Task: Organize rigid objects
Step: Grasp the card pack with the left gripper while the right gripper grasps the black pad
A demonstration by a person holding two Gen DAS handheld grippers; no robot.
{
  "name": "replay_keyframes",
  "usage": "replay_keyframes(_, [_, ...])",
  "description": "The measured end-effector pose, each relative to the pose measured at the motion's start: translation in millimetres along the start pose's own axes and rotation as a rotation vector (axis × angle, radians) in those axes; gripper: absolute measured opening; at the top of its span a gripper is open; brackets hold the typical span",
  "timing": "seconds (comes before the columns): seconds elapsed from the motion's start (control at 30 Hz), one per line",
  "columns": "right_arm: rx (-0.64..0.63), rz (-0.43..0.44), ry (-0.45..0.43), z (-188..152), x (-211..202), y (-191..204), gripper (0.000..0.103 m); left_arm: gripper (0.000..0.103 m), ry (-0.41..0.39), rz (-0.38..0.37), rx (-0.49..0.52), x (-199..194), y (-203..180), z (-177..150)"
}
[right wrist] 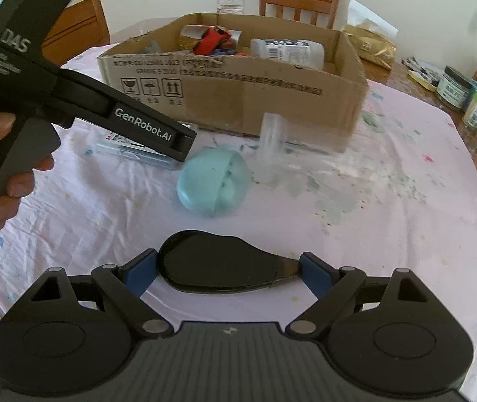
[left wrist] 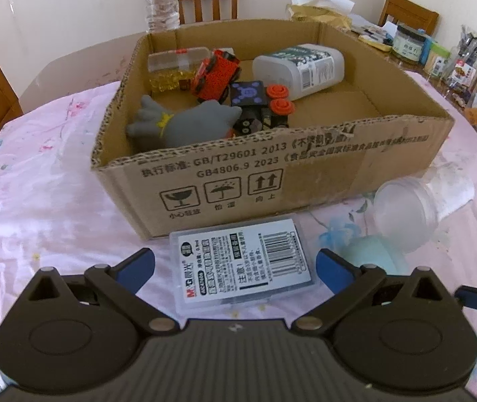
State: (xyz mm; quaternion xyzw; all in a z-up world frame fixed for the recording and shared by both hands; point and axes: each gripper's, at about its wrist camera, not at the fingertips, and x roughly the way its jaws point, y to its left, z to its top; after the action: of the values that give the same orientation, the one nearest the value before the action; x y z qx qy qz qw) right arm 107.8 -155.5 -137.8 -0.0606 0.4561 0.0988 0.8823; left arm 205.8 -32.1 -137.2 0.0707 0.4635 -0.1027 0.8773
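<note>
I work over the pink-clothed bench (right wrist: 389,221), where the brown cardboard box (left wrist: 305,174) at the far side already holds toys and bottles. My left claw (left wrist: 235,264) hangs open around the flat clear plastic case with a white label (left wrist: 241,261), just near of the box wall. My right claw (right wrist: 228,268) brackets the glossy black teardrop-shaped object (right wrist: 218,264), fingers at its ends; I cannot tell whether it grips. I should close squarely, then lift clear.
</note>
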Motion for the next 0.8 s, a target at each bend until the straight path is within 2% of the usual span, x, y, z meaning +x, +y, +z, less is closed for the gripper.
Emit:
replay_keyframes(0.2, [0.016, -0.014, 0.011, -2, -2, -3, 0.098, 0.102, 0.003, 0.026, 0.031, 1, 2, -6])
replay_keyframes(0.33, [0.015, -0.012, 0.007, -7, -3, -5, 0.103, 0.102, 0.003, 0.005, 0.02, -1, 10, -9])
replay_keyframes(0.43, [0.01, -0.01, 0.005, -7, -2, -5, 0.103, 0.102, -0.002, 0.001, 0.01, 0, 8, -9])
replay_keyframes(0.57, [0.009, -0.01, 0.004, -4, 0, -4, 0.103, 0.096, -0.009, -0.012, -0.011, 0, 6, -7])
replay_keyframes(0.8, [-0.015, 0.006, -0.008, 0, 3, 1, 0.103, 0.095, -0.012, -0.019, -0.005, 0, 6, -8])
